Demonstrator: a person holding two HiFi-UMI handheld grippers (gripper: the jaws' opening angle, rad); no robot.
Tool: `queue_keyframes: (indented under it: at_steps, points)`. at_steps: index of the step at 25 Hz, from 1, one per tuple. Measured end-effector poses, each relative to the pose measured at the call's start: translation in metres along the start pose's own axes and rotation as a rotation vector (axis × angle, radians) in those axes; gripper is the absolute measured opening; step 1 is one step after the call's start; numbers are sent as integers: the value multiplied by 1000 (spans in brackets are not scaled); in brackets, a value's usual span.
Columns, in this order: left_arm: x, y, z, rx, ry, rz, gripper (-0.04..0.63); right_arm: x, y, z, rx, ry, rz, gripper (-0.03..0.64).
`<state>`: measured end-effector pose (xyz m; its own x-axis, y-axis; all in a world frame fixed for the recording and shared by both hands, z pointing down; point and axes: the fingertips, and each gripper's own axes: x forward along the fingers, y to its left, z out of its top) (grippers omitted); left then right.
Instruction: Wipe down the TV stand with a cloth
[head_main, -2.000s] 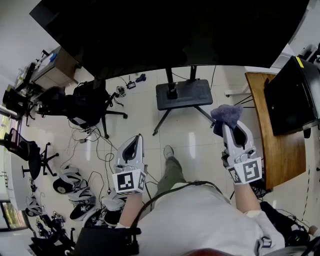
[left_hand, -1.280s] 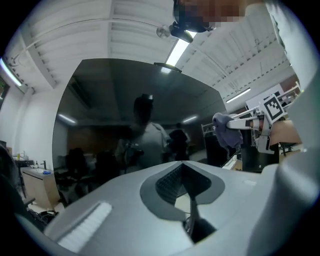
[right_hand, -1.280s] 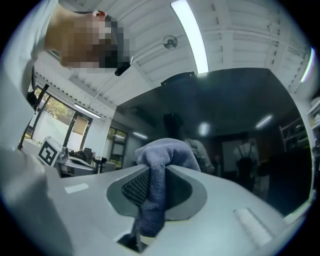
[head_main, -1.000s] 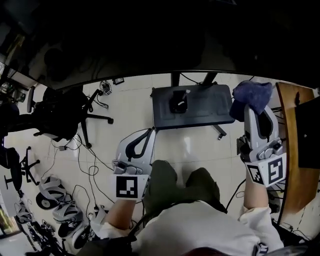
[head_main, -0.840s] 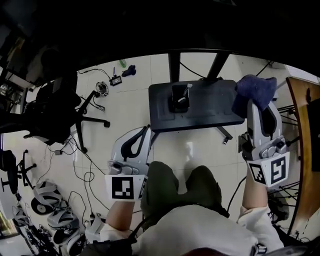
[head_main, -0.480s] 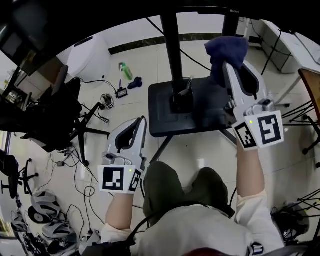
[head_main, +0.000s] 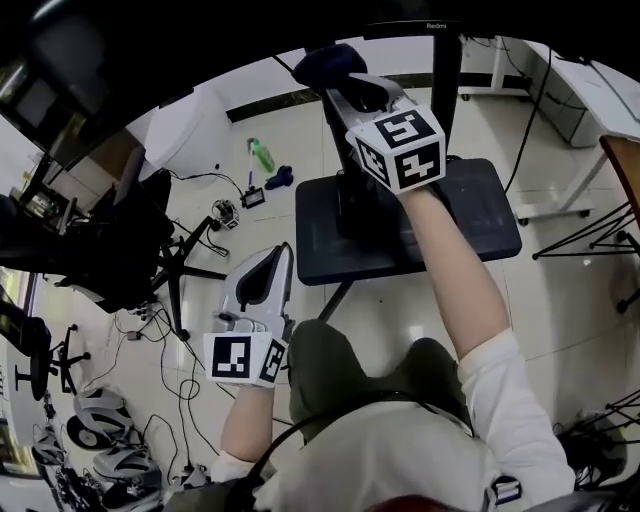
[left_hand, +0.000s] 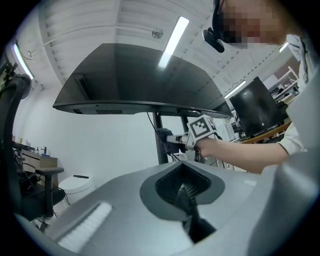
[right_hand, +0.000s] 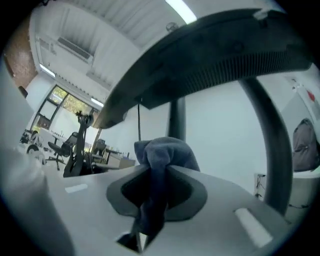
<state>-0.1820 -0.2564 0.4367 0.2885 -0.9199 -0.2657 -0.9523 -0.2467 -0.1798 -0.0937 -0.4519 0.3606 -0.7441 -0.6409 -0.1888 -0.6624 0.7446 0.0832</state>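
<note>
The TV stand has a black base plate (head_main: 470, 205) and two dark poles, with the dark TV (left_hand: 135, 85) above. My right gripper (head_main: 340, 85) is raised and shut on a dark blue cloth (head_main: 322, 62), holding it against the stand's left pole (head_main: 347, 190). In the right gripper view the cloth (right_hand: 167, 152) bunches out of the jaws of the right gripper (right_hand: 156, 172), just in front of that pole (right_hand: 176, 120). My left gripper (head_main: 262, 285) hangs low by the person's knee, shut and empty. In the left gripper view, the left gripper (left_hand: 185, 192) points at the cloth (left_hand: 164, 135).
A black office chair (head_main: 110, 260) stands at the left with cables (head_main: 170, 330) on the tiled floor. A green bottle (head_main: 260, 155) and a white bin (head_main: 185, 125) lie behind the stand. A wooden table edge (head_main: 625, 165) is at the right.
My right gripper with the cloth has risen and swung left, from the base plate's right side up to the left pole. The left gripper has stayed low.
</note>
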Motion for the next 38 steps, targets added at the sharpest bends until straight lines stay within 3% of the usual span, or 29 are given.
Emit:
queue_keyframes:
  at_steps: [3,6,8,13,17,20,23,28,30,33,35,38]
  points:
    - [-6,6,-2,-22,-21,9,0,4,6,-62,7,207,3,61]
    - [-17,11,-4,-44,-47,13,0,2,21,-92,-10,312,5,61]
    - [-28,7,-3,-50,-67,12,0,-9,33,-84,-17,278,-2,61]
    - [-53,-3,6,-36,-118,0,0,-102,26,25,-109,-59,-170,61]
    - [-49,7,14,-38,-124,1,0,-127,-27,69,-103,-76,-300,61]
    - [-47,7,13,-48,-114,8,0,-120,-63,68,-90,-16,-338,61]
    - [-51,7,15,-48,-107,17,0,-106,-90,-5,-8,132,-348,61]
    - [-57,-3,4,-55,-100,23,0,-119,-92,-203,73,423,-325,61]
    - [-63,-2,-1,-57,-91,37,0,-124,-87,-241,110,487,-318,61]
    - [-71,3,-4,-61,-86,65,0,-138,-77,-215,129,405,-315,61]
    - [-77,6,-6,-60,-83,83,0,-163,-45,-151,101,247,-282,61]
    - [-84,12,-8,-51,-87,104,0,-215,59,-55,15,-44,-174,61]
